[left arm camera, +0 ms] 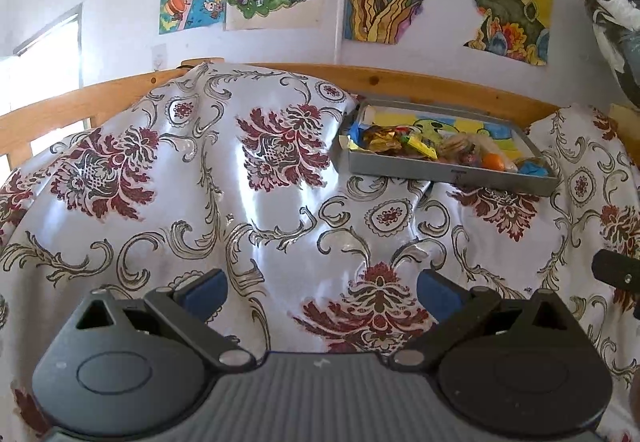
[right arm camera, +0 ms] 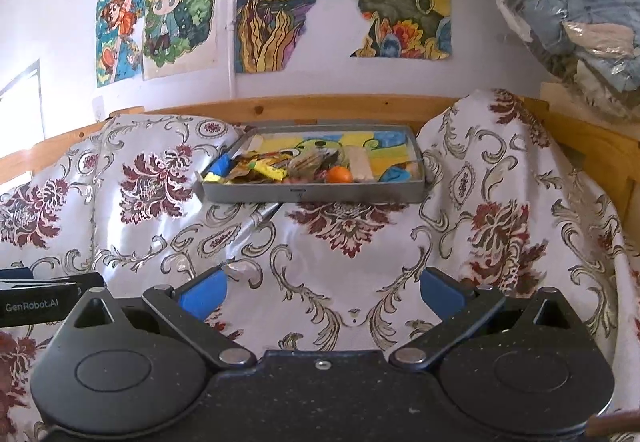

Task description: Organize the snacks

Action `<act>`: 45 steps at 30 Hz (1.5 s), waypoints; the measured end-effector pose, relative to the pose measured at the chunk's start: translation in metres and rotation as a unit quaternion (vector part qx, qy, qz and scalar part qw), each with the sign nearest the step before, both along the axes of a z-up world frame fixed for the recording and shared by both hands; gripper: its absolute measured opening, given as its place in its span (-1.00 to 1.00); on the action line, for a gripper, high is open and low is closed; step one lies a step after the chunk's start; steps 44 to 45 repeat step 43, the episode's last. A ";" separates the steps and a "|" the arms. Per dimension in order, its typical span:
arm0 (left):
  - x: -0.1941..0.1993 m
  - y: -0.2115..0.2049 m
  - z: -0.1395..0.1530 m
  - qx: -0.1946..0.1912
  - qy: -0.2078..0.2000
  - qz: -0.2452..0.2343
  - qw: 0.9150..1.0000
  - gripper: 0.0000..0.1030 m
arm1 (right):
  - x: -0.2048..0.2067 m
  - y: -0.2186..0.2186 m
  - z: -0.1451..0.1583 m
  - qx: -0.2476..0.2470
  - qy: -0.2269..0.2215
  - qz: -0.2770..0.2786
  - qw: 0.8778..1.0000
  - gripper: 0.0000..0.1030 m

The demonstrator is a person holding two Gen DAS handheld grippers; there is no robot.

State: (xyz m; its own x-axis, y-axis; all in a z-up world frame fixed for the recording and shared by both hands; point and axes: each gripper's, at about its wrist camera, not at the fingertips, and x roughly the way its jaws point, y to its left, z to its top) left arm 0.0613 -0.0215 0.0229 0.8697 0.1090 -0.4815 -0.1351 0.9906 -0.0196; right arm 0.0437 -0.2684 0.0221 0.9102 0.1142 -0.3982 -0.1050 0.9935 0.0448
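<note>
Both claws, left (left arm camera: 322, 292) and right (right arm camera: 323, 294), gape empty (snack tray (right arm camera: 312, 193) well ahead).

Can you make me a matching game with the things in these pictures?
Things:
1. tray
2. round fruit
3. right gripper
4. pictures

Places or states:
A. on the wall
B. open, holding nothing
C. on the flowery cloth
D. inside the tray, with the wrapped snacks

Pairs: 1-C, 2-D, 3-B, 4-A
</note>
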 end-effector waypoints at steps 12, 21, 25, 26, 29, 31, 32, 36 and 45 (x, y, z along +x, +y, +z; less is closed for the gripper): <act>0.002 -0.001 -0.001 0.004 0.006 0.004 1.000 0.99 | 0.005 -0.002 -0.005 0.007 0.012 0.001 1.000 0.99; 0.001 0.000 -0.001 0.005 0.006 0.011 1.000 0.99 | 0.006 -0.001 -0.007 0.000 0.016 0.005 1.000 0.99; 0.002 0.001 -0.003 -0.001 0.017 0.008 1.000 0.99 | 0.007 -0.001 -0.008 -0.006 0.019 0.003 1.000 0.99; 0.002 0.001 -0.004 -0.002 0.018 0.009 1.000 0.99 | 0.007 -0.001 -0.008 -0.006 0.020 0.003 1.000 0.99; 0.002 0.001 -0.006 0.001 0.027 0.013 1.000 0.99 | 0.007 -0.002 -0.008 -0.008 0.021 0.002 1.000 0.99; 0.001 0.001 -0.007 0.004 0.031 0.015 0.999 0.99 | 0.008 -0.001 -0.009 -0.012 0.023 0.002 1.000 0.99; 0.001 0.001 -0.008 0.004 0.033 0.015 0.999 0.99 | 0.008 -0.001 -0.009 -0.014 0.024 0.001 1.000 0.99; 0.002 0.005 -0.011 -0.003 0.042 0.018 0.999 0.99 | 0.009 0.001 -0.011 -0.024 0.029 0.000 0.999 0.99; 0.002 0.010 -0.014 -0.008 0.048 0.029 0.998 0.99 | 0.009 0.002 -0.012 -0.028 0.031 0.002 0.999 0.99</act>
